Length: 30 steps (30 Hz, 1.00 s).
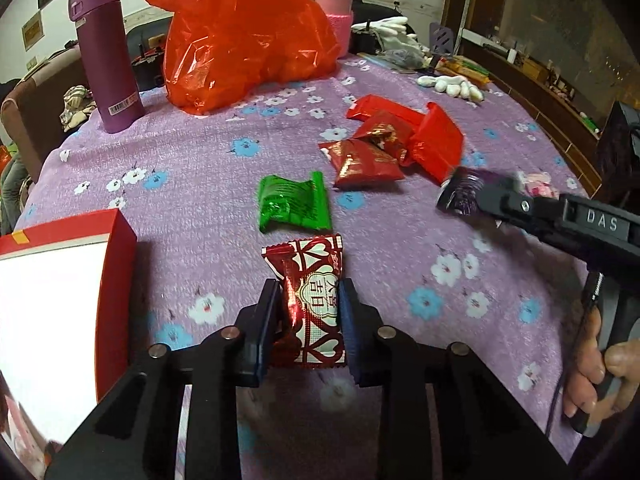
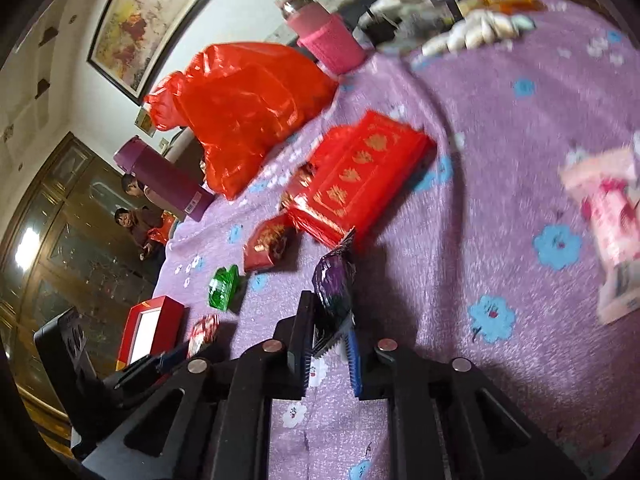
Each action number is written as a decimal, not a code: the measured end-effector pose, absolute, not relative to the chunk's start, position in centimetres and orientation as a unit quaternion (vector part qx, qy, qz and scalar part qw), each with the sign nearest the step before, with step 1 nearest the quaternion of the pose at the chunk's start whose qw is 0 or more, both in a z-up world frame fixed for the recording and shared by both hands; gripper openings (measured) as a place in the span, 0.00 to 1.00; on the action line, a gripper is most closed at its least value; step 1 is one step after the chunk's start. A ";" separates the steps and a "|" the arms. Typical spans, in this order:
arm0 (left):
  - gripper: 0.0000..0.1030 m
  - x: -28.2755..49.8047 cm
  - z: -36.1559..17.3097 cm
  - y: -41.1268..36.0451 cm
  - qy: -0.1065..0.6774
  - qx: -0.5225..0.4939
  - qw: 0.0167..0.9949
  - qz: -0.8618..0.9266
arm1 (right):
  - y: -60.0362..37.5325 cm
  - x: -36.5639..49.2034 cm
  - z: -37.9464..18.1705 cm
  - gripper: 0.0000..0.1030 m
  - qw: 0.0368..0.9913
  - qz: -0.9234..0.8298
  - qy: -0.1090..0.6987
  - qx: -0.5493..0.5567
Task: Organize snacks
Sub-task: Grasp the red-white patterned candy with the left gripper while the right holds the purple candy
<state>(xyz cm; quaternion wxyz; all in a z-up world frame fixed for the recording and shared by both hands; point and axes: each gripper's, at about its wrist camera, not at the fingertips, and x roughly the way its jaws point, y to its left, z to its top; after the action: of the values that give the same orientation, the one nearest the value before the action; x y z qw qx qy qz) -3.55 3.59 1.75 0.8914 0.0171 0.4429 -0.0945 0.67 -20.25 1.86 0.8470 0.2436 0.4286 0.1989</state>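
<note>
You had 2 snacks gripped: left gripper (image 1: 308, 300) clamped on the heart-print candy (image 1: 310, 300) beside the red box (image 1: 116, 280); right gripper (image 2: 328, 344) pinched the purple packet (image 2: 334, 284). Next, probably box them.

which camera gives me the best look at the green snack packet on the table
The left wrist view. There the green snack packet lies large, sharp and unobstructed on the purple tablecloth, just beyond the red-and-white heart candy. In the right wrist view it appears small, far off and slightly blurred.
</note>
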 end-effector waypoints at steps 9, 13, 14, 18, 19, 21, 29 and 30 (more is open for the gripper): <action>0.26 -6.4 3.6 3.7 0.420 0.002 0.900 -0.111 | -19.0 0.0 3.0 0.06 0.860 0.218 0.410 0.213; 0.26 -7.9 4.2 3.9 0.414 -0.001 0.903 -0.119 | -19.2 -0.1 3.1 0.06 0.858 0.224 0.405 0.221; 0.26 -8.3 4.5 4.0 0.410 -0.001 0.904 -0.120 | -19.2 -0.1 3.2 0.06 0.859 0.226 0.403 0.221; 0.26 -9.9 5.4 4.2 0.396 0.010 0.910 -0.119 | -19.1 -0.6 3.9 0.06 0.861 0.245 0.385 0.226; 0.26 -10.3 5.6 4.2 0.393 0.012 0.911 -0.121 | -19.2 -0.7 4.1 0.06 0.859 0.254 0.379 0.232; 0.26 -10.9 6.0 4.5 0.386 0.012 0.914 -0.122 | -19.1 -0.9 4.3 0.06 0.857 0.265 0.373 0.239; 0.26 -13.1 7.9 8.3 0.357 -0.009 0.928 -0.102 | -18.2 -1.7 4.2 0.06 0.811 0.314 0.380 0.315; 0.26 -13.3 8.1 8.8 0.353 -0.012 0.930 -0.098 | -17.6 -1.9 4.4 0.06 0.803 0.323 0.382 0.324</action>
<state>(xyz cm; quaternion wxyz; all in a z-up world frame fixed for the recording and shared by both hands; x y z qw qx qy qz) -13.30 8.78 8.14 0.9304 -0.0116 0.3531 -0.0978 -1.85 -17.63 4.36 0.8033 0.3237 0.3817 0.3228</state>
